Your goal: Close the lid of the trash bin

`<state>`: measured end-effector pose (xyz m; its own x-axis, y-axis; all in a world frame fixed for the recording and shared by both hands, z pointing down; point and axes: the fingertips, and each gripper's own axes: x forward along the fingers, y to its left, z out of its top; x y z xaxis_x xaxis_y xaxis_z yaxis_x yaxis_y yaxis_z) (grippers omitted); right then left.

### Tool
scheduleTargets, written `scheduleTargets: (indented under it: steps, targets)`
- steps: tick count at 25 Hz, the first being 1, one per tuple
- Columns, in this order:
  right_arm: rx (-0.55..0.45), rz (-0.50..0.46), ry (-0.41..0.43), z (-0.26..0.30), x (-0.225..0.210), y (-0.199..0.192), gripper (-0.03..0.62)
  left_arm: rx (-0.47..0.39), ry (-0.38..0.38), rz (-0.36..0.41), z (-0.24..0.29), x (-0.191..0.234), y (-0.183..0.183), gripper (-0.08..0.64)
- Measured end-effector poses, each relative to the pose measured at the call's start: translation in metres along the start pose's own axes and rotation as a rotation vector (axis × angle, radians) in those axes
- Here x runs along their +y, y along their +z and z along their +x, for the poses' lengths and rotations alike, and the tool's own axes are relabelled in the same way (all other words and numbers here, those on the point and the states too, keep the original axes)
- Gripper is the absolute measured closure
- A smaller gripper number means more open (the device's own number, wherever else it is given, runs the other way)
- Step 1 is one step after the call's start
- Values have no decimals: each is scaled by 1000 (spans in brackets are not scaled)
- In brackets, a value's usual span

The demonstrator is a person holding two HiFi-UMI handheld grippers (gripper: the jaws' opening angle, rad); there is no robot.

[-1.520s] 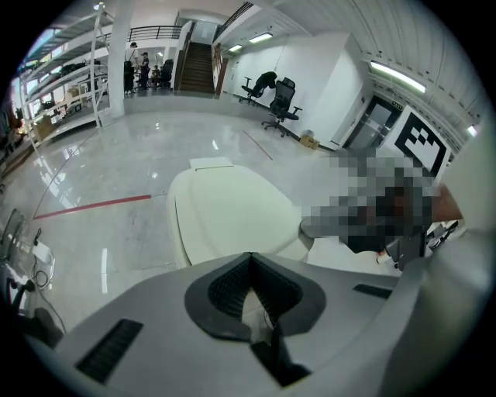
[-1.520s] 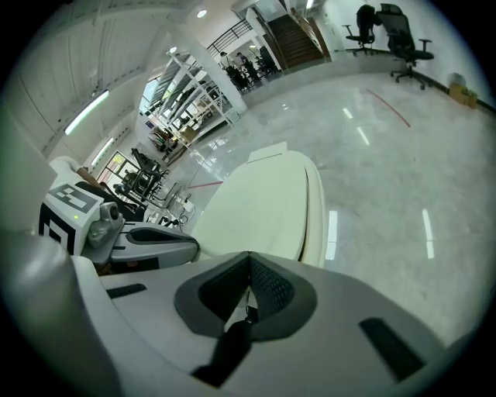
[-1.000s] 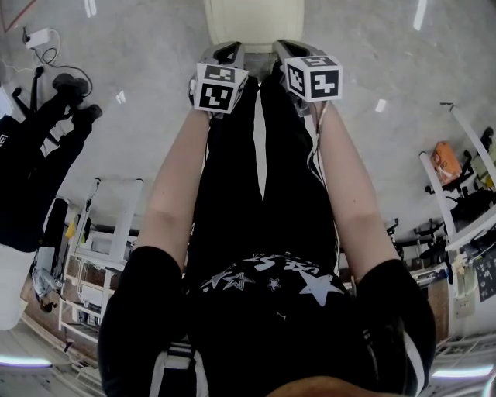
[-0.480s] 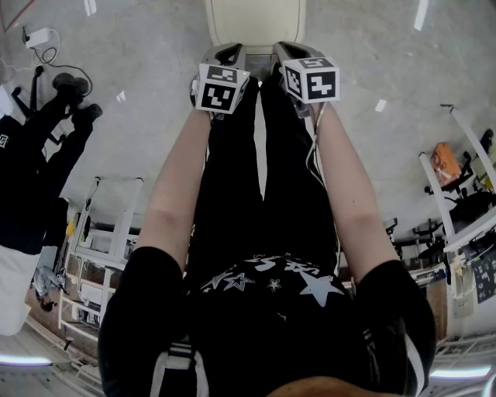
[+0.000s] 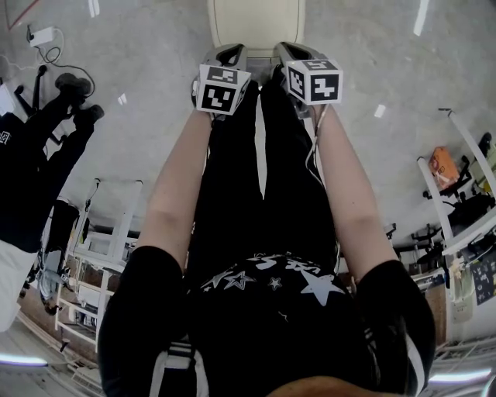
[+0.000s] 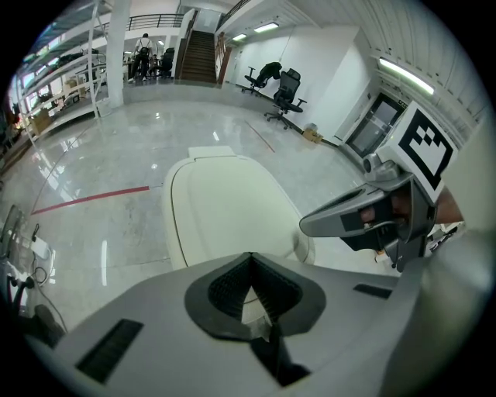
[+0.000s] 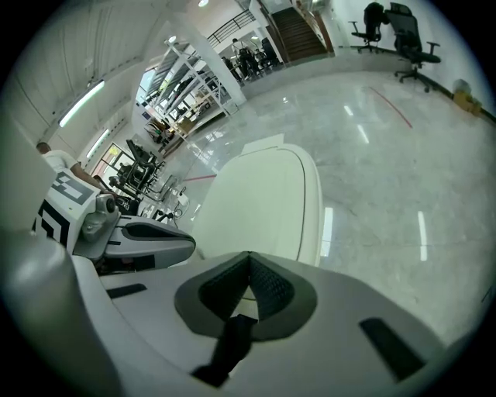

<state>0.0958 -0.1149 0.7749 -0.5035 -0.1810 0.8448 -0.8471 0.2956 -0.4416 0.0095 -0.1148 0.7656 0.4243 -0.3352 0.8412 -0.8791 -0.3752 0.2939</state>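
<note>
The cream trash bin (image 5: pixel 254 19) stands on the grey floor at the top of the head view, its smooth lid (image 6: pixel 225 205) lying flat and down. The lid (image 7: pixel 267 198) also fills the middle of the right gripper view. My left gripper (image 5: pixel 229 53) and right gripper (image 5: pixel 288 51) hover side by side at the bin's near edge, just above the lid. Both are shut with nothing between their jaws. The left gripper (image 6: pixel 248 262) sees the right gripper's body (image 6: pixel 364 221) at its right. The right gripper (image 7: pixel 248 260) sees the left one (image 7: pixel 147 239) at its left.
A bystander in black (image 5: pixel 31 163) stands at the left, beside a power strip with cables (image 5: pixel 39 36). White shelving racks (image 5: pixel 105 233) are behind me at the left. Office chairs (image 6: pixel 283 85) and a red floor line (image 6: pixel 85 198) lie beyond the bin.
</note>
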Motion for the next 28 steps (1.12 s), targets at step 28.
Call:
scheduleTargets:
  steps: [28]
  targets:
    - [-275, -107, 152, -185, 71, 112, 586, -345, 102, -61, -181, -90, 129, 549]
